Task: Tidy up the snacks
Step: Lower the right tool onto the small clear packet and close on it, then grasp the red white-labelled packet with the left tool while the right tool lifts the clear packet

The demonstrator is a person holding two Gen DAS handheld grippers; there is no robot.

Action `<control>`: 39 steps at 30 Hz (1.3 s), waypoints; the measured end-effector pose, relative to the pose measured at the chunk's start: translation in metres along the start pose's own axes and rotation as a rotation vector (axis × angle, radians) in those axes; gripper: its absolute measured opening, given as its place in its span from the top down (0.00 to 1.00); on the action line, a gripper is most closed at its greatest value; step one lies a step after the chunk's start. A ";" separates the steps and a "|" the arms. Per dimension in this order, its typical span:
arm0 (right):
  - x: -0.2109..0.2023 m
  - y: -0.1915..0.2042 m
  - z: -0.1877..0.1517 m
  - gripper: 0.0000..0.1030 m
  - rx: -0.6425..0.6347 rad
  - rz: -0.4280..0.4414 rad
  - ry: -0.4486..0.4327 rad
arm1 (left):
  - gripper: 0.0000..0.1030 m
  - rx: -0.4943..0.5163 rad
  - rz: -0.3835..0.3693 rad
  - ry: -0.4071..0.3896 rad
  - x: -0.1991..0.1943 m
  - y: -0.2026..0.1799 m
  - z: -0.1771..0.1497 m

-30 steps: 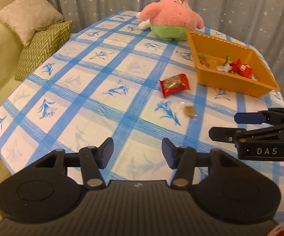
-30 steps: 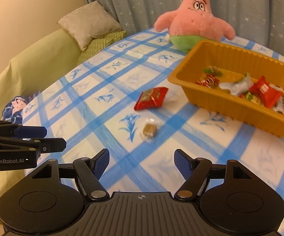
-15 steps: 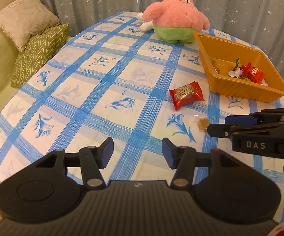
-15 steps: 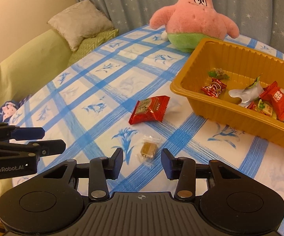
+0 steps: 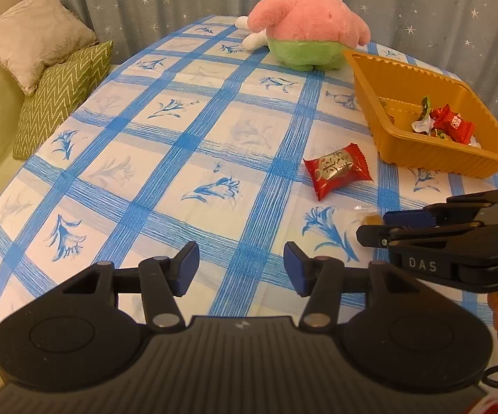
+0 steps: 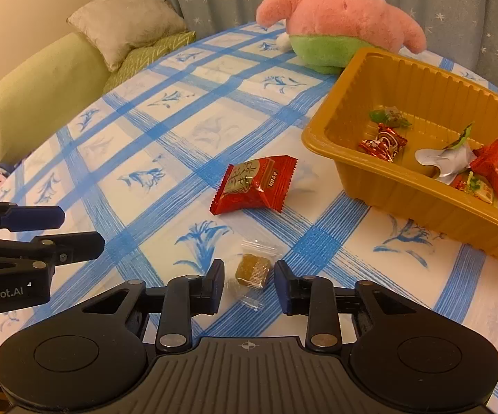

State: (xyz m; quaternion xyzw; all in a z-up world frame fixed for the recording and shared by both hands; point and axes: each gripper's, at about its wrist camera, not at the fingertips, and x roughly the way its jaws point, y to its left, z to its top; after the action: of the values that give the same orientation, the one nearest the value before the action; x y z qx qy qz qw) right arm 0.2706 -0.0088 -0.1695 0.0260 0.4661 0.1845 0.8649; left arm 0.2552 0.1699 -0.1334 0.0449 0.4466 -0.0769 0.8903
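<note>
A small brown candy in a clear wrapper (image 6: 253,270) lies on the checked tablecloth between the fingers of my right gripper (image 6: 249,284). Its jaws are closing around the candy, with a narrow gap still showing on each side. A red snack packet (image 6: 256,184) (image 5: 338,169) lies a little farther away, next to the orange tray (image 6: 404,193) (image 5: 431,157) that holds several wrapped snacks. My left gripper (image 5: 241,268) hovers open over bare cloth, nothing between its fingers. In the left wrist view the right gripper (image 5: 376,229) partly hides the brown candy (image 5: 369,218).
A pink and green plush star (image 5: 311,27) (image 6: 345,24) sits at the table's far side behind the tray. A green sofa (image 6: 35,82) with two cushions (image 5: 45,69) borders the table on the left. A starred curtain hangs behind.
Both grippers have moved forward and down toward the snacks. The right gripper's jaws have narrowed from wide open to closely flanking the brown candy. The left gripper's opening is the same.
</note>
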 end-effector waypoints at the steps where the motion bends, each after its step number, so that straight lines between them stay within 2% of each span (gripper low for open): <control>1: 0.002 0.001 0.000 0.70 -0.005 -0.003 0.005 | 0.51 0.000 0.000 0.002 0.001 0.000 0.000; 9: 0.007 0.005 0.002 0.72 -0.045 -0.023 0.007 | 0.51 0.009 -0.006 0.009 0.006 0.001 0.002; 13: 0.009 0.008 0.002 0.78 -0.077 -0.043 0.002 | 0.51 0.014 -0.006 0.010 0.008 0.001 0.002; 21: 0.007 0.004 0.000 0.80 -0.100 -0.027 -0.004 | 0.51 0.051 -0.024 0.003 0.012 -0.005 0.004; 28: -0.002 -0.015 -0.004 0.80 -0.032 -0.027 0.002 | 0.51 0.152 -0.067 -0.025 0.017 -0.020 0.010; 39: -0.038 -0.076 -0.027 0.80 0.158 -0.122 -0.026 | 0.51 0.461 -0.160 -0.110 0.050 -0.055 0.038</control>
State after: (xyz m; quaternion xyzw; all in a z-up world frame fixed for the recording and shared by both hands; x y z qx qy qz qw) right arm 0.2522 -0.0961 -0.1713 0.0679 0.4687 0.0938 0.8757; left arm 0.3052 0.1052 -0.1511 0.2068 0.3705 -0.2494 0.8705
